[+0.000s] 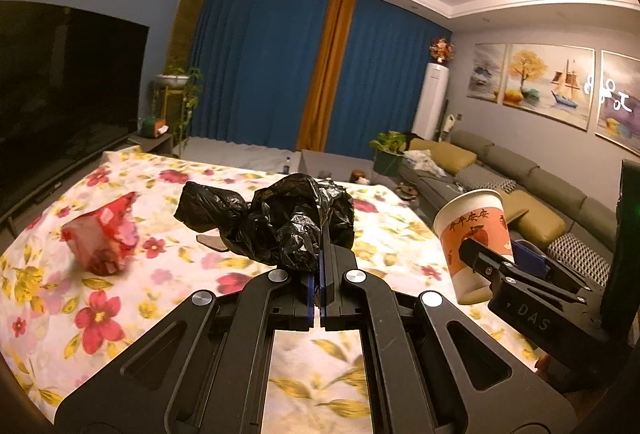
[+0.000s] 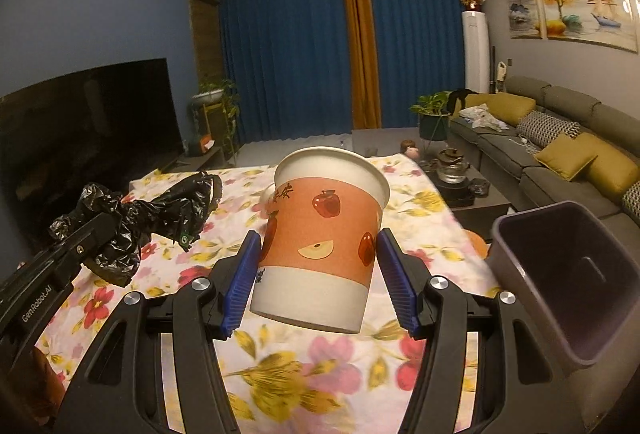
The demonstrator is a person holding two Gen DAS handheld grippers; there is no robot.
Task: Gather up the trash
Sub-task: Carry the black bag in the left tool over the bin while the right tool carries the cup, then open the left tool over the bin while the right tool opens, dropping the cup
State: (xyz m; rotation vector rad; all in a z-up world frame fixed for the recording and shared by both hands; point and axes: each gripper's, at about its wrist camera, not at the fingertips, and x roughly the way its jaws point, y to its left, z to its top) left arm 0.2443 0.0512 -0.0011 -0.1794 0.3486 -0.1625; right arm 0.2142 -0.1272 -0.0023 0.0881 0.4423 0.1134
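Paper cup (image 2: 320,234) gripped above table edge (image 2: 444,202), bin (image 2: 560,274) beside

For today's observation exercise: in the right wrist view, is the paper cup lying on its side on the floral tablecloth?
No, the paper cup is upright, slightly tilted, held between the right gripper fingers above the tablecloth.

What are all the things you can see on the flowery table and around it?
paper cup: 1, orange and white with apples, held above the table
black plastic bag: 1, crumpled, over the table's middle
red wrapper: 1, red, on the table's left part
bin: 1, dark purple, right of the table
floral tablecloth: 1, white with red and yellow flowers
TV: 1, black, left wall
sofa: 1, grey-green, right wall
left gripper: shut on the bag
right gripper: fingers clamp the cup
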